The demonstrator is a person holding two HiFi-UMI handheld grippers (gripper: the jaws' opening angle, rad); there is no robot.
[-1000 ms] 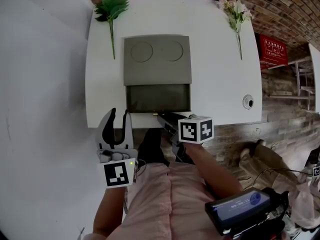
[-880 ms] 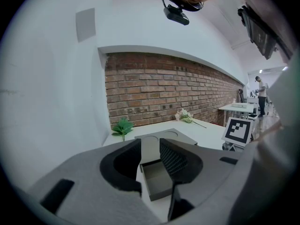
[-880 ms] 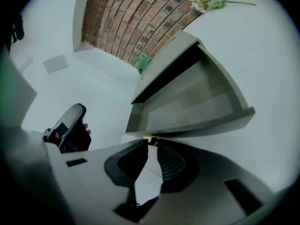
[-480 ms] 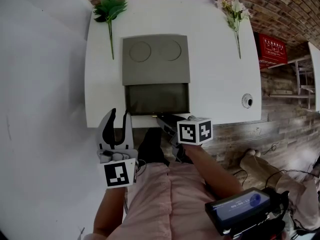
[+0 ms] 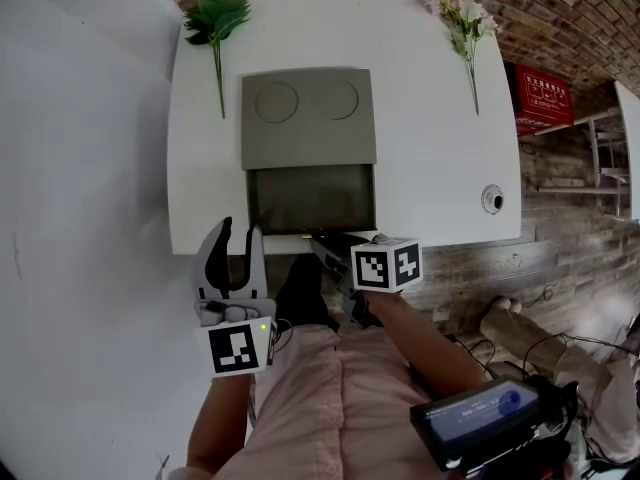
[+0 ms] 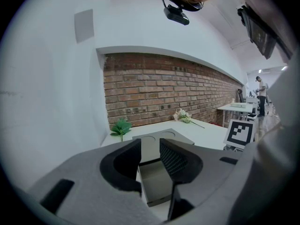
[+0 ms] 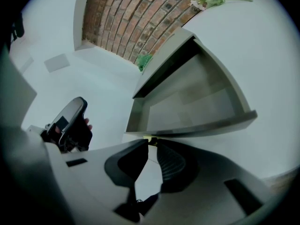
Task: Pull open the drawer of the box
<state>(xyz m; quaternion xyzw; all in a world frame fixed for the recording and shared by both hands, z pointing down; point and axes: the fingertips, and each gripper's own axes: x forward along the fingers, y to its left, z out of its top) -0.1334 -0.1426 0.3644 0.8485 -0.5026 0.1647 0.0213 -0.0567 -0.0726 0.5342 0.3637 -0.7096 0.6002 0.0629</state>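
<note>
On the white desk (image 5: 440, 138), the grey box (image 5: 308, 118) sits between a green sprig (image 5: 216, 18) and a flower stem (image 5: 464, 23); its drawer (image 5: 310, 198) stands drawn out toward the near edge; at the drawer's front lip the right claw (image 7: 152, 144) is clenched on a small yellowish handle (image 7: 151, 139); the left claw (image 6: 150, 149) hangs released just off the desk's near edge, left of the right claw, nothing between its jaws.

The flat grey rectangular box (image 5: 308, 118) with two round recesses in its top lies on the white table (image 5: 430, 148), its shallow grey drawer (image 5: 311, 198) pulled out towards the near edge.
</note>
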